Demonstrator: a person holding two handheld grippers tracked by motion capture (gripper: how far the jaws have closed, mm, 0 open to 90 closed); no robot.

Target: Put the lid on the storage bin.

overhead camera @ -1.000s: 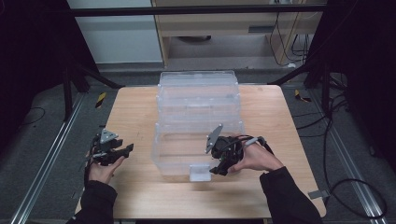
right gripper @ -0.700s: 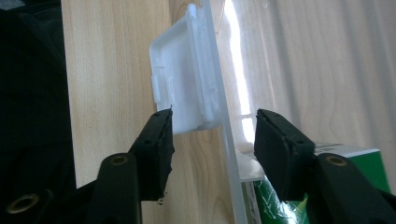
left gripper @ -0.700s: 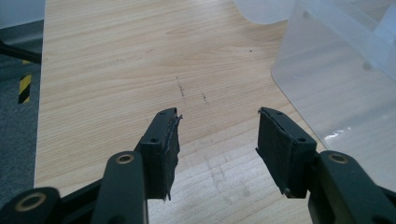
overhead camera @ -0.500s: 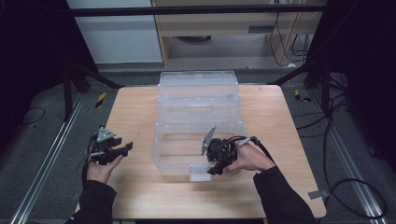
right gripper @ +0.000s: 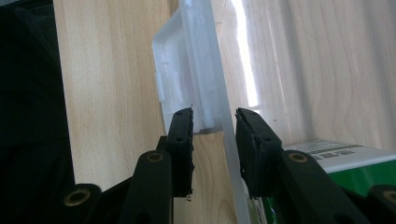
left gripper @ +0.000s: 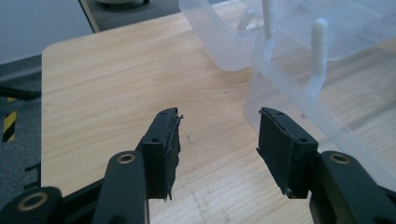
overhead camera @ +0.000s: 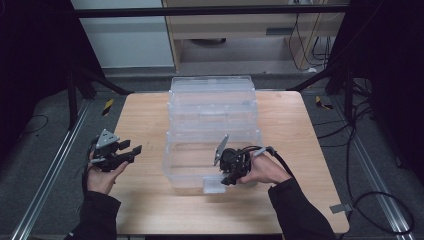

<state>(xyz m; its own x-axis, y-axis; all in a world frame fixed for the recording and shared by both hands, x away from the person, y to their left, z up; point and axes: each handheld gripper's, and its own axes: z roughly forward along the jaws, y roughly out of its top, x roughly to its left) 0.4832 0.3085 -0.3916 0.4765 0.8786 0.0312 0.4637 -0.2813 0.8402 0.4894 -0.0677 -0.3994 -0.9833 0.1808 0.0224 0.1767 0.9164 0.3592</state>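
Observation:
Three clear plastic boxes stand in a row down the middle of the wooden table [overhead camera: 145, 115]. The nearest box [overhead camera: 197, 150] has a white latch tab [overhead camera: 215, 186] on its front wall. My right gripper [overhead camera: 226, 179] is at that wall beside the tab. In the right gripper view it [right gripper: 214, 140] is open, and its jaws straddle the clear front rim [right gripper: 205, 70] just below the latch tab [right gripper: 170, 79] with small gaps either side. My left gripper [overhead camera: 131, 152] hovers open left of the nearest box. In the left gripper view it [left gripper: 217, 140] holds nothing, with the box corner [left gripper: 327, 93] just ahead.
The middle box [overhead camera: 212, 112] and the far box [overhead camera: 212, 84] sit behind the nearest one. A green and white labelled item [right gripper: 327, 158] shows through the box wall. Bare wood [left gripper: 116, 79] lies left of the boxes. Dark floor, rails and cables surround the table.
My right gripper has slid left along the nearest box's front wall to the latch tab. The left gripper has barely shifted.

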